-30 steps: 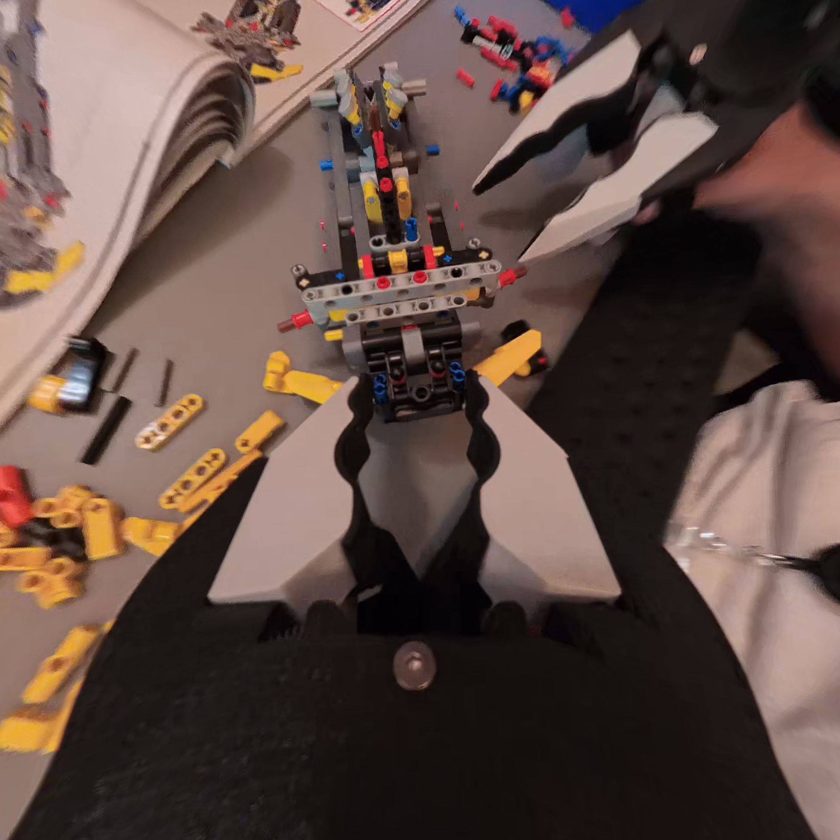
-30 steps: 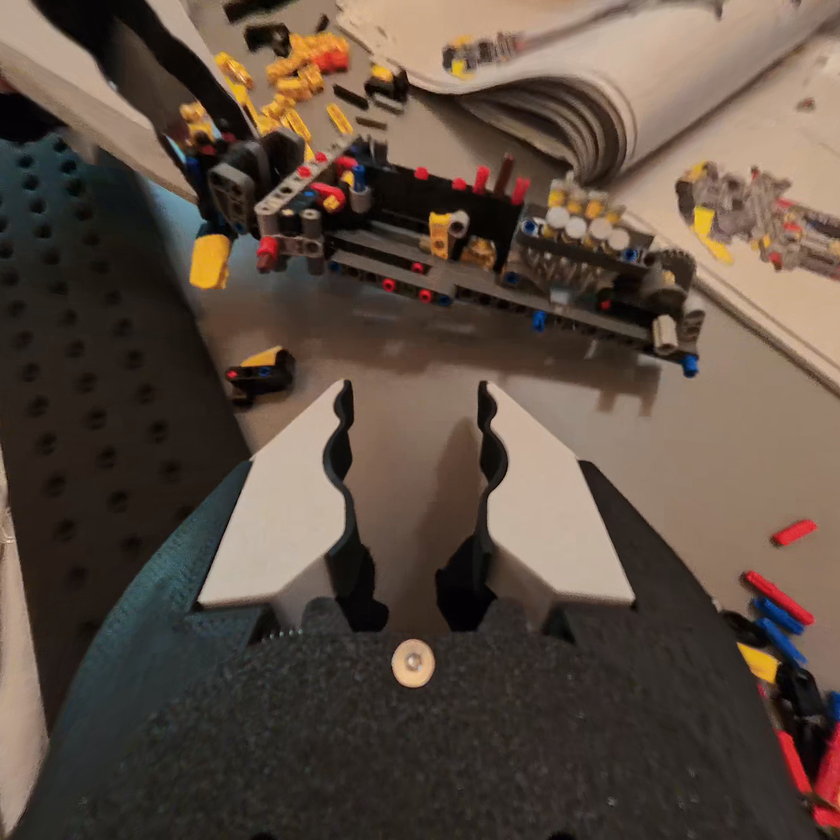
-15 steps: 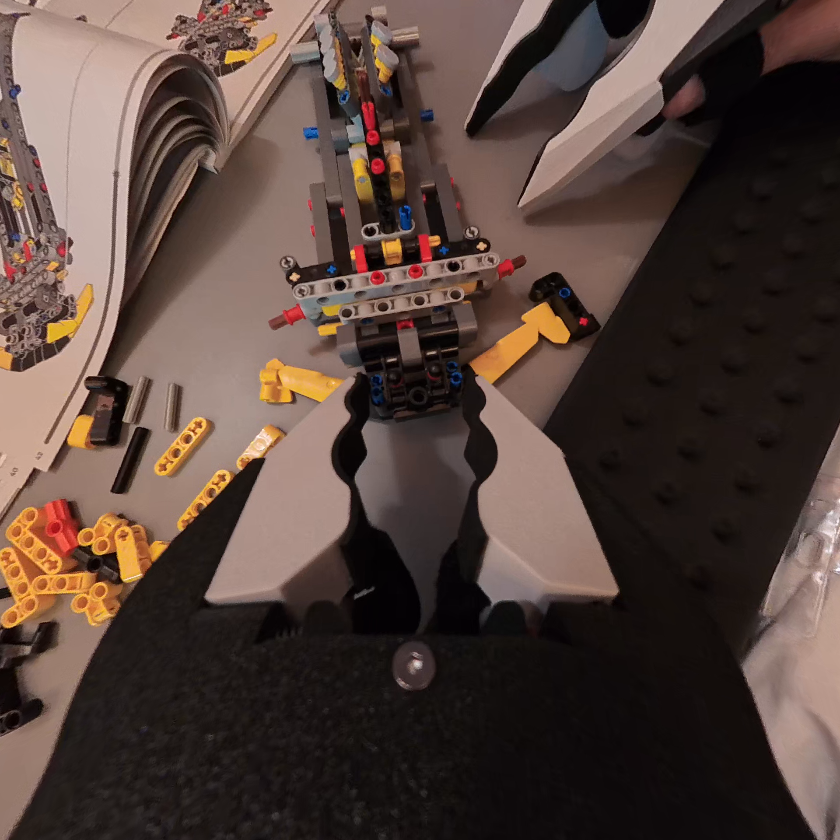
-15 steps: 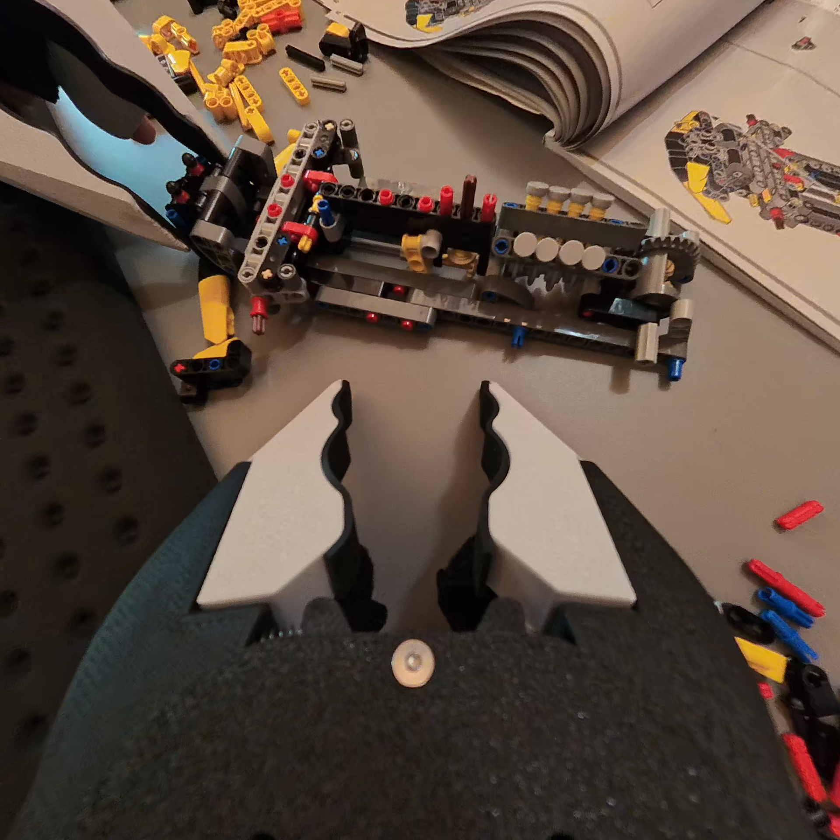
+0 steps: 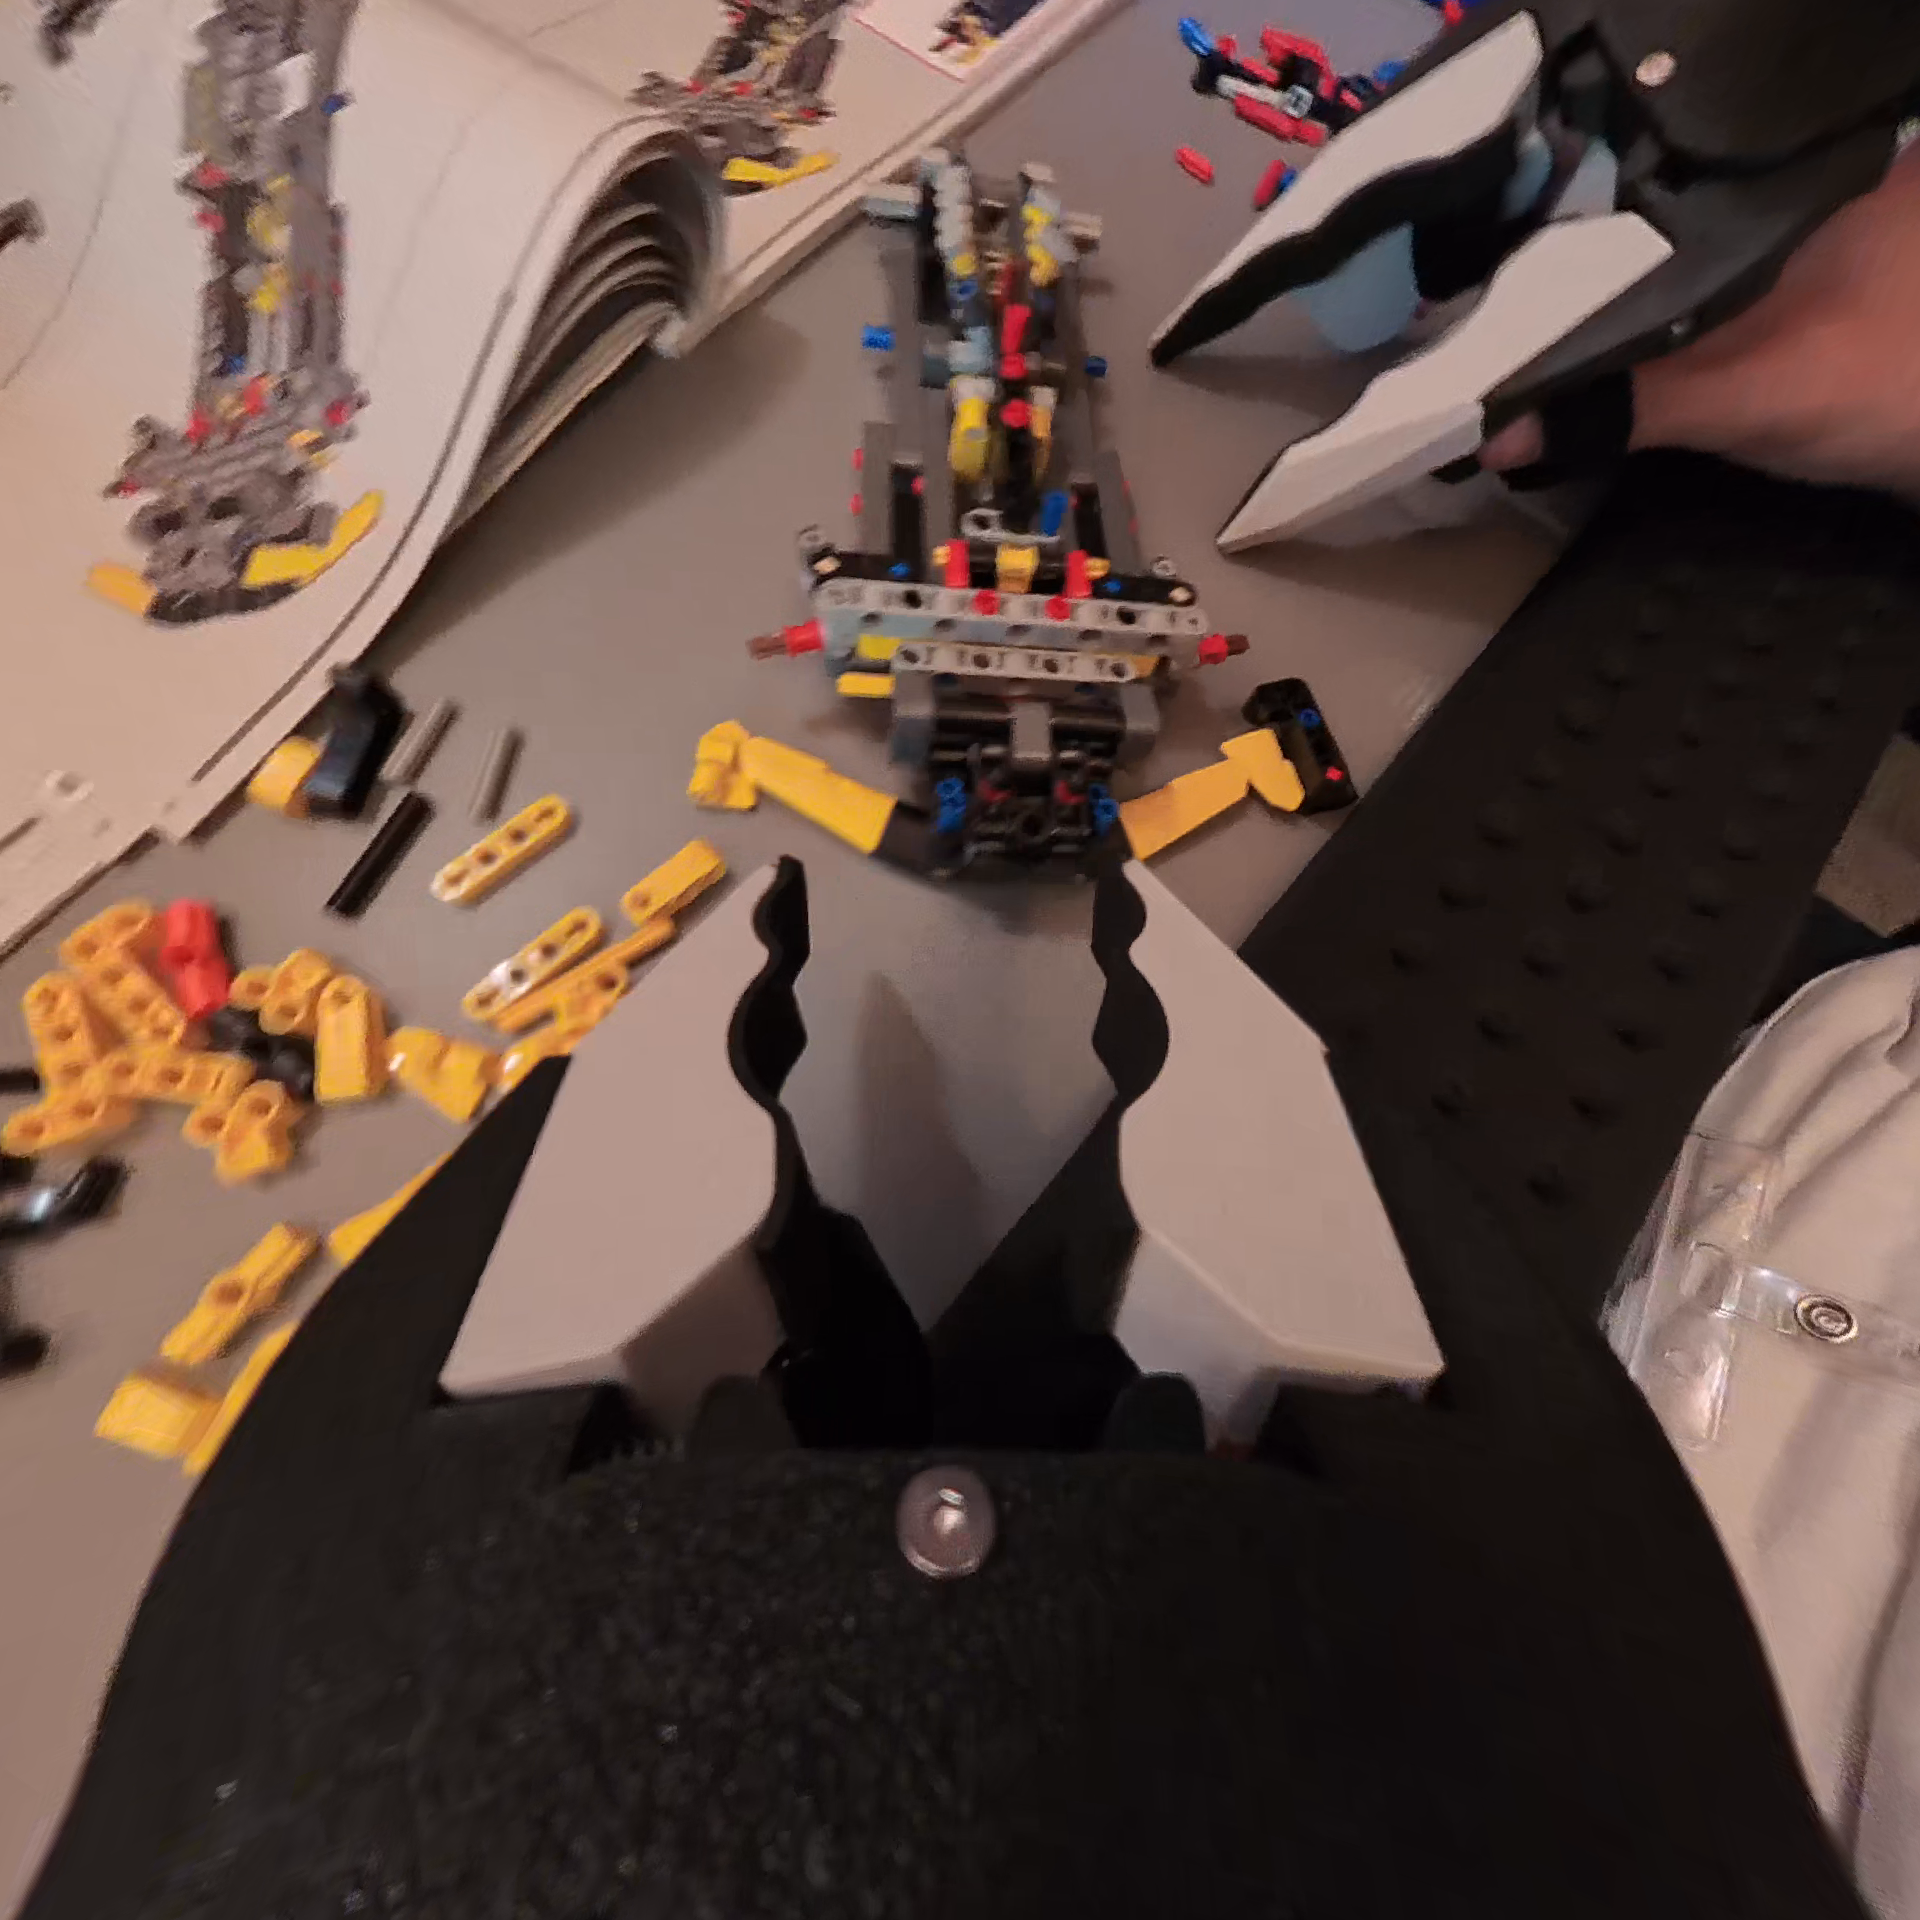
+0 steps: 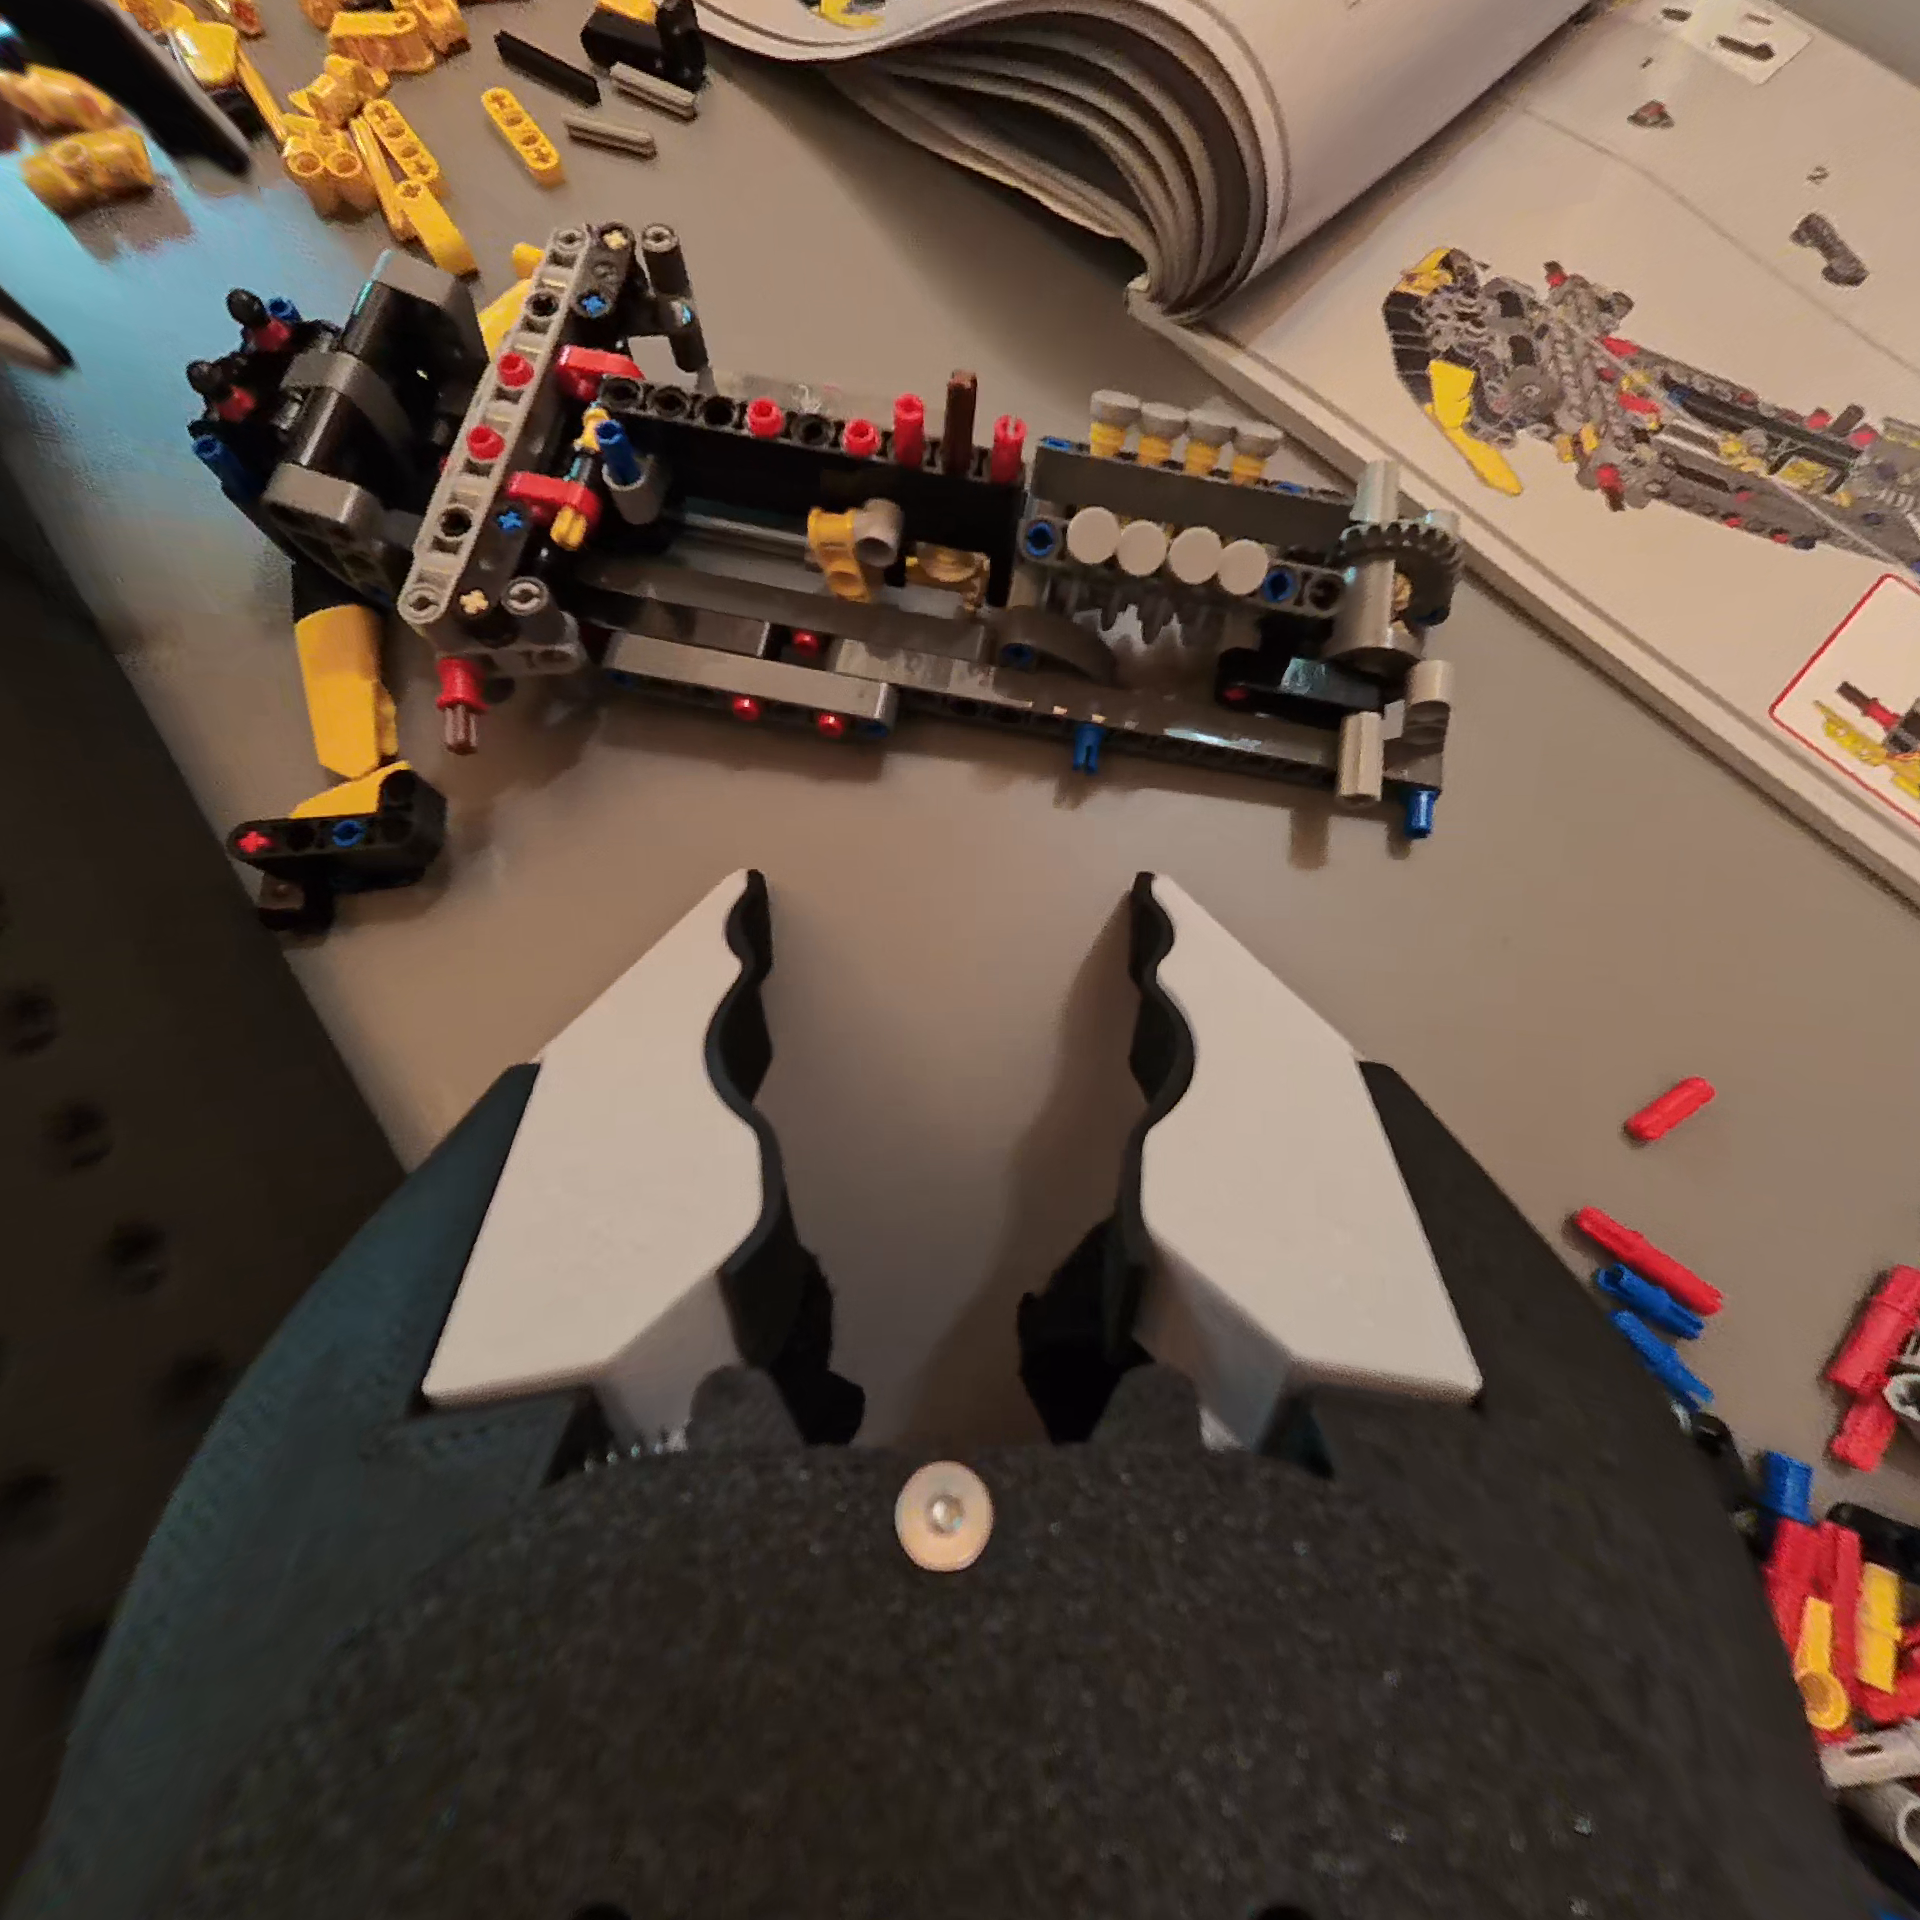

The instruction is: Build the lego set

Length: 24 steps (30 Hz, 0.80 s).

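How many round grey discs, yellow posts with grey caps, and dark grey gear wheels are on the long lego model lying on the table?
round grey discs: 4
yellow posts with grey caps: 4
dark grey gear wheel: 1
Total: 9

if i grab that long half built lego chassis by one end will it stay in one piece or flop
The chassis would probably lift fairly stiff, since long grey beams run its length. The yellow panel at the front corner looks hinged and may swing or droop. Protruding red and blue pins could catch or pop loose. Its flat, low base makes tipping unlikely.
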Available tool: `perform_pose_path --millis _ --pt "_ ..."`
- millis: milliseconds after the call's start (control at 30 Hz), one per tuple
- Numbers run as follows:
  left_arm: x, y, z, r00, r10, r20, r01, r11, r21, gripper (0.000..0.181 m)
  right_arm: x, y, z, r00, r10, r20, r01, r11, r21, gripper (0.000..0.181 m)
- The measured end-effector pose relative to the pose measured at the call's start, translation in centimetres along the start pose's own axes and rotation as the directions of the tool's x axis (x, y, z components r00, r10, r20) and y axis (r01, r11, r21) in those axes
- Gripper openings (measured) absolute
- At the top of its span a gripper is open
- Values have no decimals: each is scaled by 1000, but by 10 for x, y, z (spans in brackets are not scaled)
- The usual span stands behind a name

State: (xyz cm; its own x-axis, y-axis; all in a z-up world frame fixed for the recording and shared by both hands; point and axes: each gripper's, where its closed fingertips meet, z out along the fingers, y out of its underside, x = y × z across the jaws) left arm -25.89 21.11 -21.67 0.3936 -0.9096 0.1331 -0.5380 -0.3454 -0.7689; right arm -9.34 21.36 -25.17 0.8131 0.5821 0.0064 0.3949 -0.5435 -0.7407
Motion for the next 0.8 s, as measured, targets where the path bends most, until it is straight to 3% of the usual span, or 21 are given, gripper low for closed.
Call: perform_pose_path --millis 100,233,433,533,800 --pt "-19 12 -14 997 -63 50 63 998 1 57 0 0 0 1000 4 5 -4 1000 0 70" --pt "-30 25 -23 997 -28 72 31 999 -43 55 2 1 0 1000 10 -6 -10 1000 -1 72" --pt "-24 35 -4 968 244 -53 -250 955 -163 51 4 2 -2 1000 8 -3 -8 1000 -5 80" --pt "-17 38 7 954 264 -141 -289 935 -205 56 10 4 -2 998 40 -42 -40 999 -11 93" --pt "-11 28 20 910 358 -208 -387 914 -119 62 11 5 -2 998 45 -46 -45 999 -13 95"
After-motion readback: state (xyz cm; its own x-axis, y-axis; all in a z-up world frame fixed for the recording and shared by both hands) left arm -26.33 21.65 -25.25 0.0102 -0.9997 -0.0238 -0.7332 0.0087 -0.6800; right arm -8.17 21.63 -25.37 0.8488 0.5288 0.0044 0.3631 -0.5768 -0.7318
